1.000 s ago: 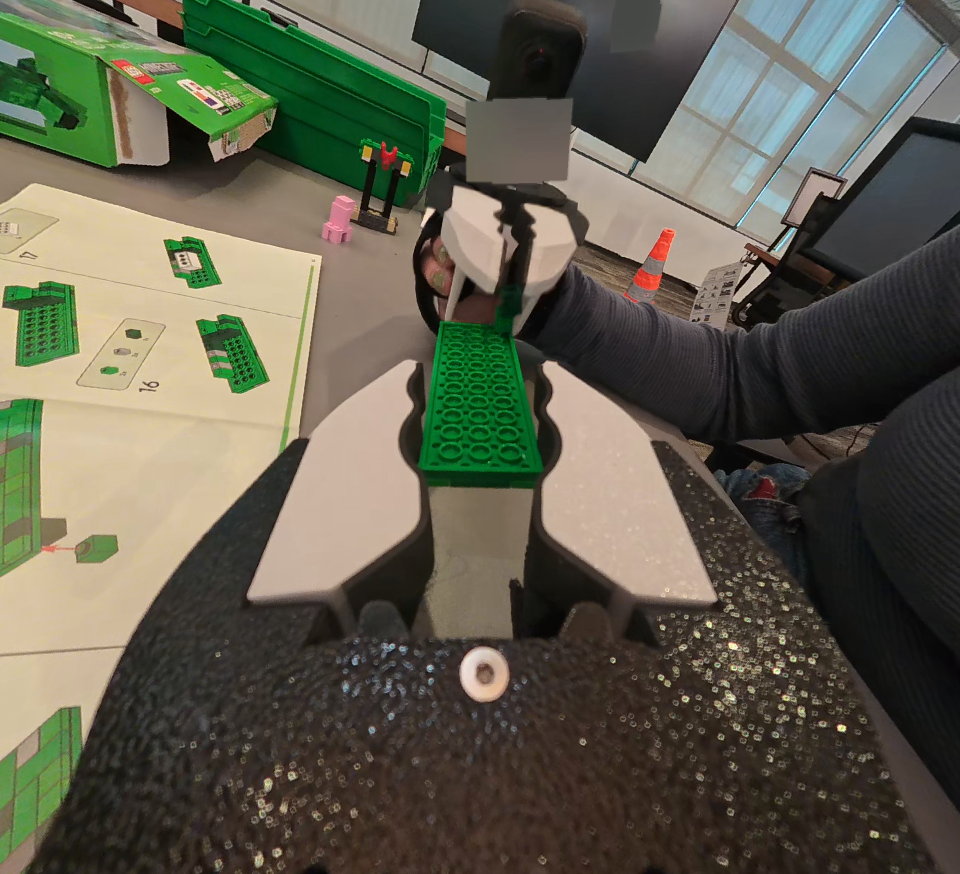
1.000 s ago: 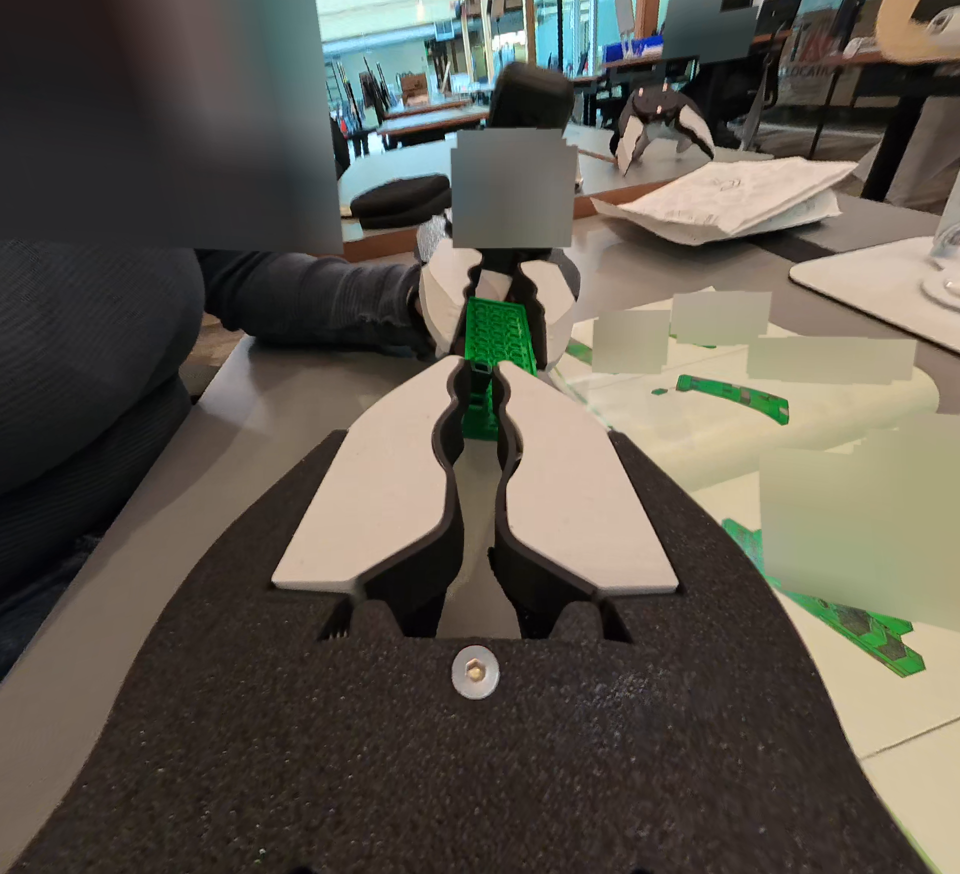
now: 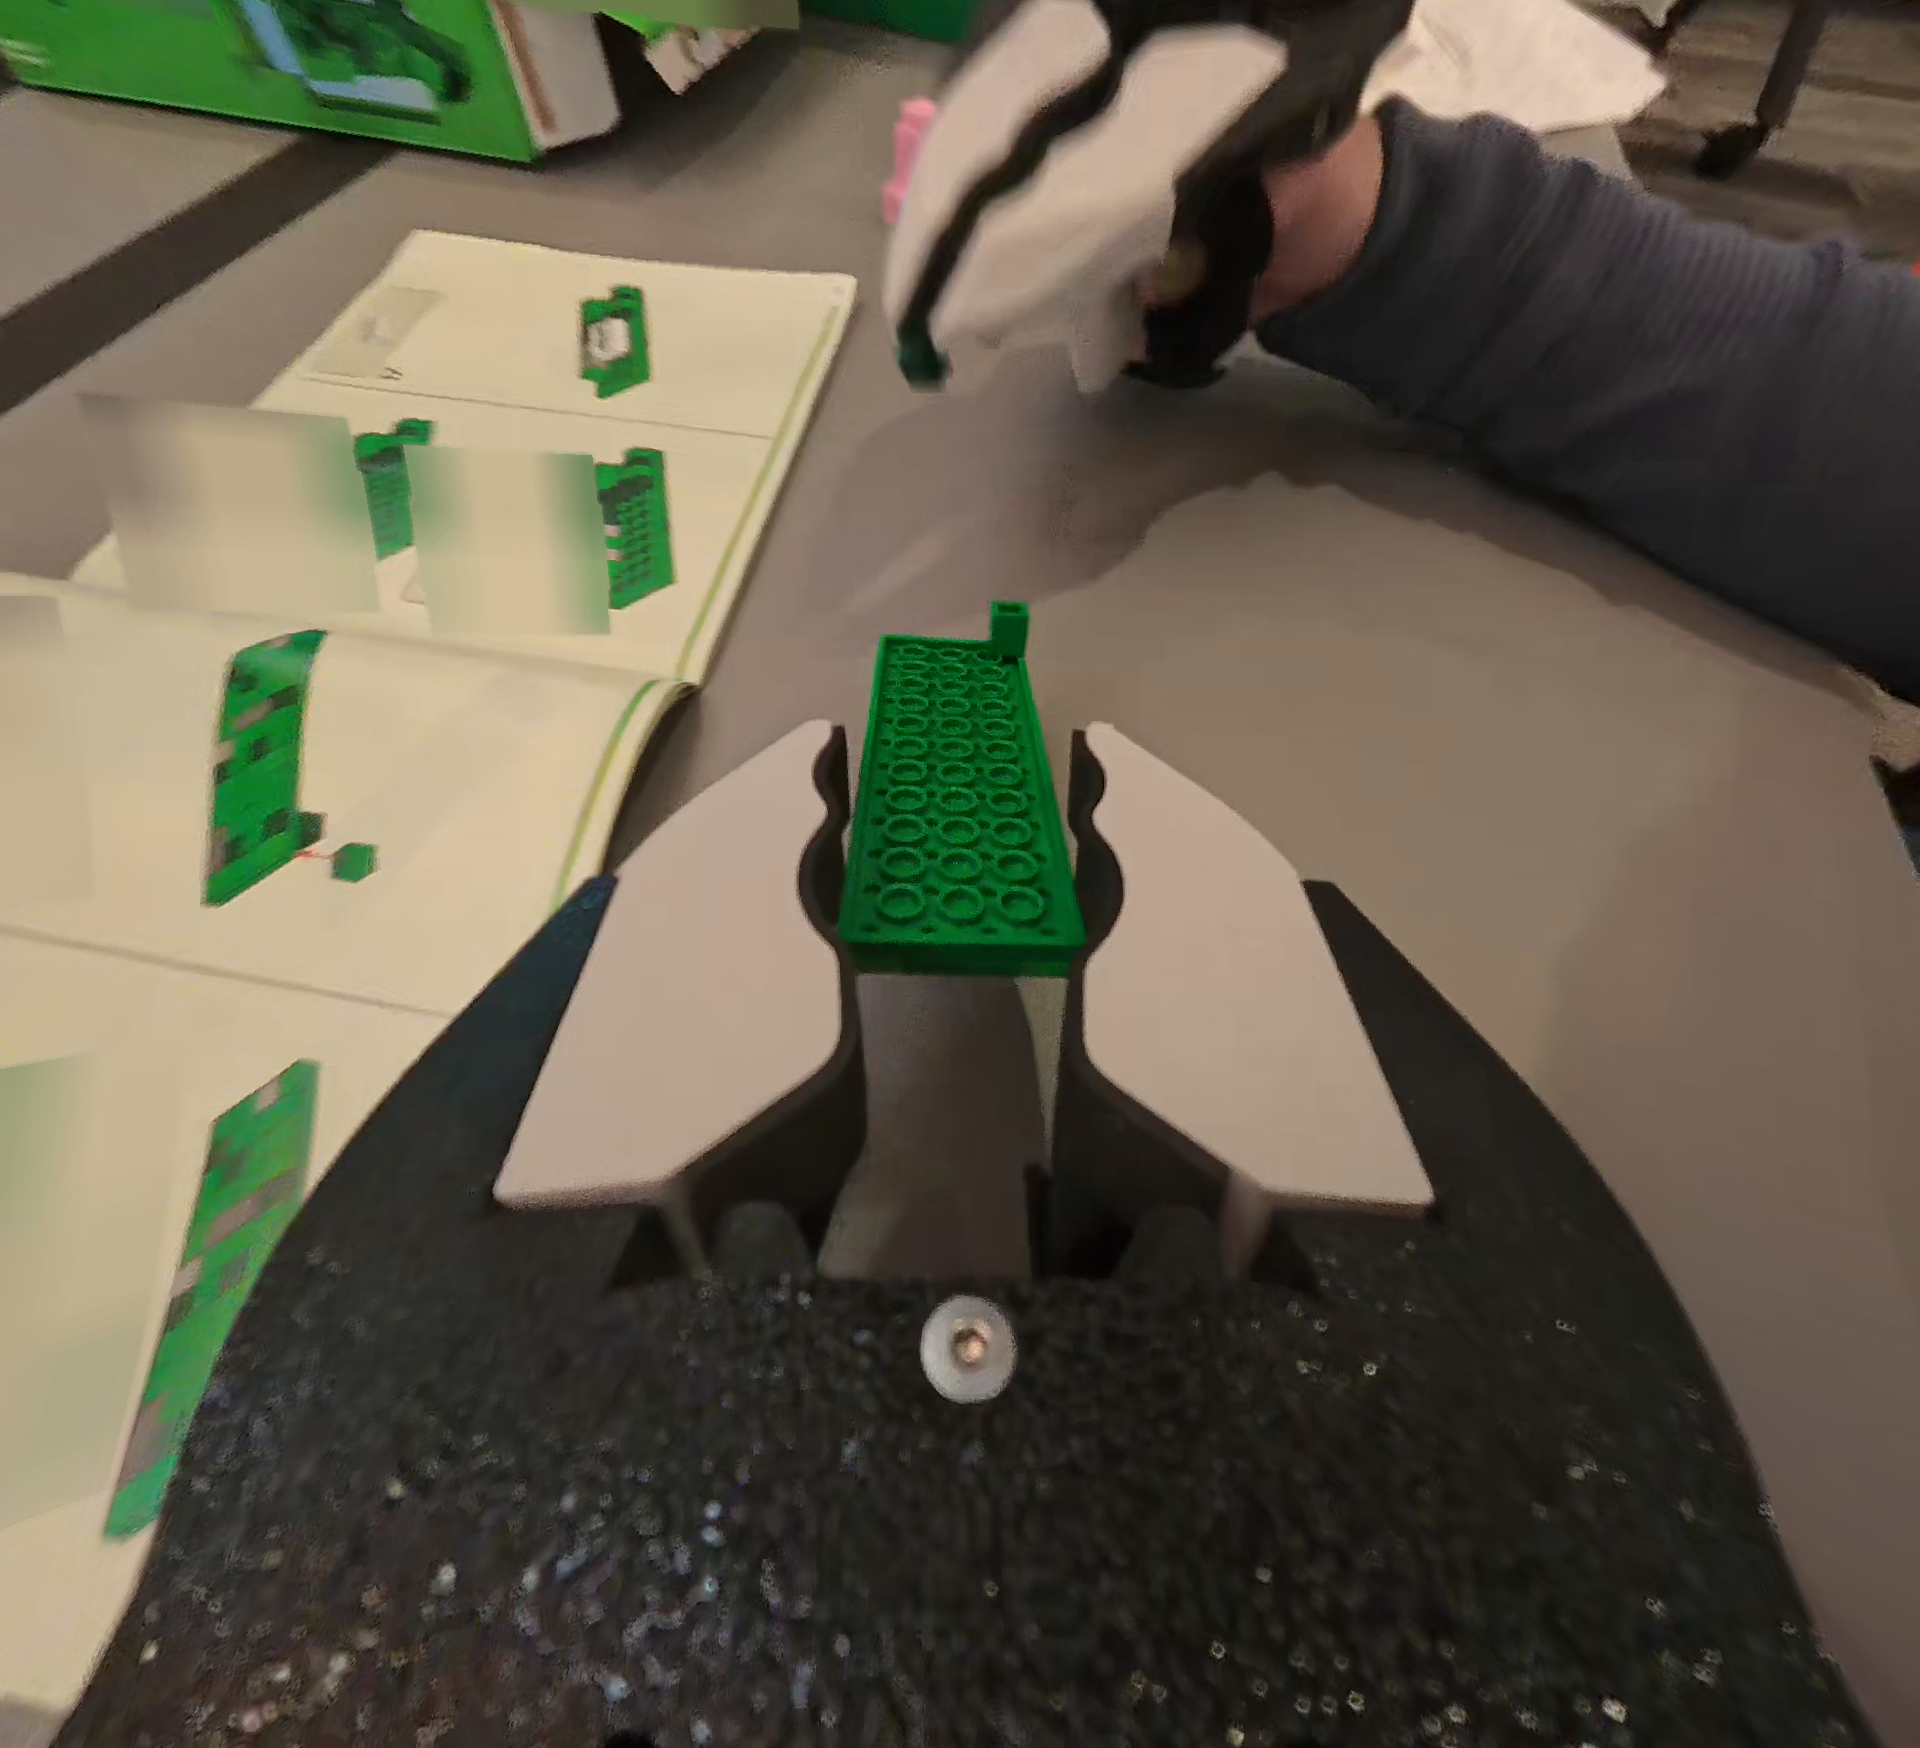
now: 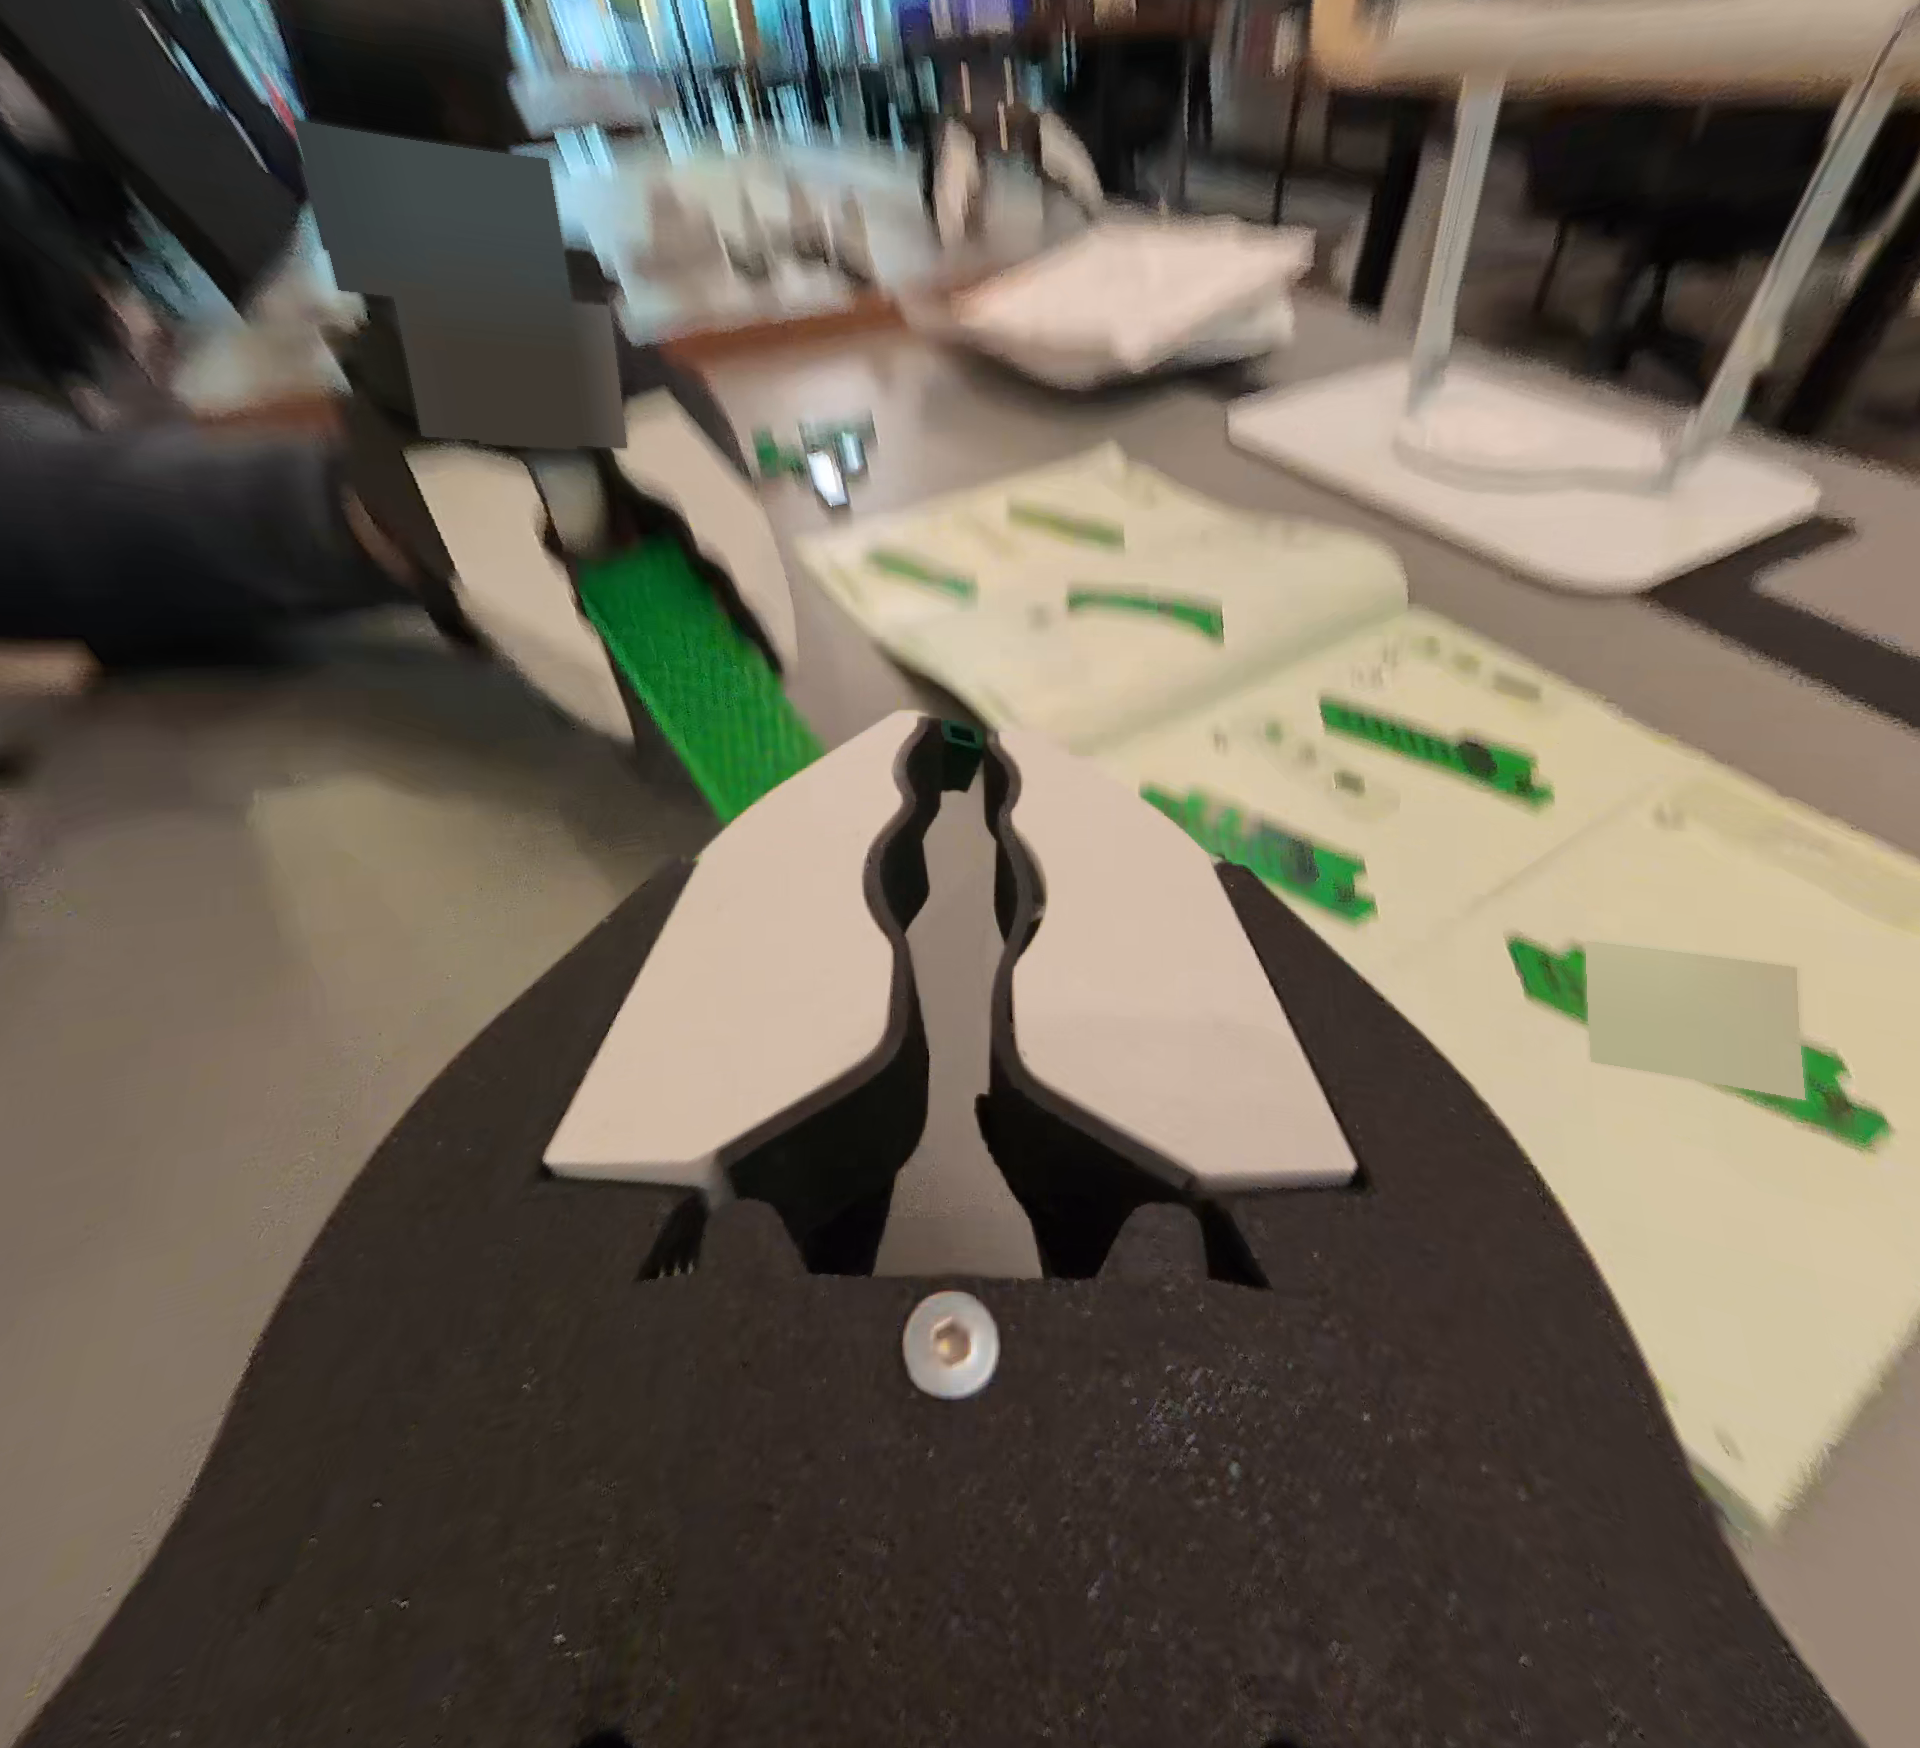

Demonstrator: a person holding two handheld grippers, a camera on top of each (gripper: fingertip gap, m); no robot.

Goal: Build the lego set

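Right fingers (image 4: 1164,950), pinching a dark green brick (image 4: 958,753), have lifted off the left-clamped green plate (image 3: 961,805).

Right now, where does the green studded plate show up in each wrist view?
Left wrist view: the green studded plate sits centre frame, clamped between the left gripper fingers, pointing away from the camera.
Right wrist view: the plate is left of centre, blurred, sticking out of the far gripper toward the camera.
Shared landmark: the open instruction booklet on the grey table.
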